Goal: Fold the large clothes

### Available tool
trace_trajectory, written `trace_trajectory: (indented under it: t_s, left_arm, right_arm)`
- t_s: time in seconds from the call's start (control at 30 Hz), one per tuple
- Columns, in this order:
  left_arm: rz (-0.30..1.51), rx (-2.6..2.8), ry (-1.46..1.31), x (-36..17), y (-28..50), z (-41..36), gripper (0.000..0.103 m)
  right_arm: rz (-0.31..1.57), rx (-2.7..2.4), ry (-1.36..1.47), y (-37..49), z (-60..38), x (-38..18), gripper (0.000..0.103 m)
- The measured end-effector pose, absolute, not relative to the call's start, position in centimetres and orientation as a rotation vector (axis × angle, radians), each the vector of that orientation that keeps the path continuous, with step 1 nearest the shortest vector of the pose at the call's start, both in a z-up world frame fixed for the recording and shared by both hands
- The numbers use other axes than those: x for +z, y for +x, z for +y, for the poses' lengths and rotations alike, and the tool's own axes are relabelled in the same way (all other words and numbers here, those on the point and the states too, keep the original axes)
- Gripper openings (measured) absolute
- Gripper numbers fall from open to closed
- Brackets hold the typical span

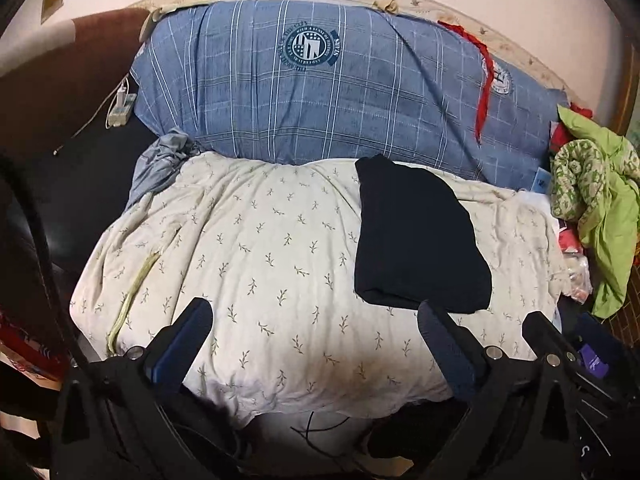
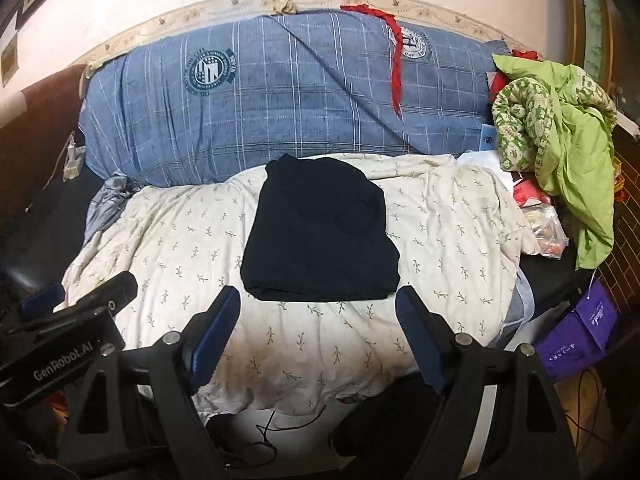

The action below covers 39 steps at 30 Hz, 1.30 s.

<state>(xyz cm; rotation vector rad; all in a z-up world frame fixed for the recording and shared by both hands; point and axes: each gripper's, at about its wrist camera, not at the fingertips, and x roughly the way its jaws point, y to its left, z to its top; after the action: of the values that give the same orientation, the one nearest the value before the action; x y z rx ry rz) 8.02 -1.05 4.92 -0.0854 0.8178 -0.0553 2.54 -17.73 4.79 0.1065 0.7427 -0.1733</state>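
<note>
Two grippers hang above the near edge of a bed, both with jaws spread and nothing between the pads. The left gripper (image 1: 314, 320) stands wide apart, its blue-padded fingers (image 1: 196, 332) over bare quilt. The right gripper (image 2: 318, 308) is also parted, its fingers (image 2: 218, 320) framing the near edge of the folded dark garment (image 2: 320, 236) without touching it.

That garment lies just beyond the right gripper's fingertips, a flat, roughly square black bundle on the cream quilt with a leaf print (image 2: 168, 264). From the left gripper it sits ahead and to the right, its near corner close to the right-hand finger (image 1: 420, 236); the right gripper's black frame (image 1: 548, 340) shows just past that finger.

Beyond the garment, a bulky blue checked duvet (image 2: 260, 120) with round crests is piled against the wall, a red strip of cloth (image 2: 394, 60) trailing down it. To the right of the fingers, a heap of green clothing (image 2: 560, 128) sits at the bed's edge, with a purple bag (image 2: 580, 328) lower on the floor.
</note>
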Motion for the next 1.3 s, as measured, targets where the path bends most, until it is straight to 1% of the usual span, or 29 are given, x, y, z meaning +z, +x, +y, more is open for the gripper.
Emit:
trace_trajectory:
  t_s: [1.3]
  left_arm:
    - [0.836, -0.036, -0.024, 4.8, 7.0, -1.4, 0.102]
  right_arm:
    - [0.746, -0.195, 0.121, 1.0, -18.1, 5.0, 0.08]
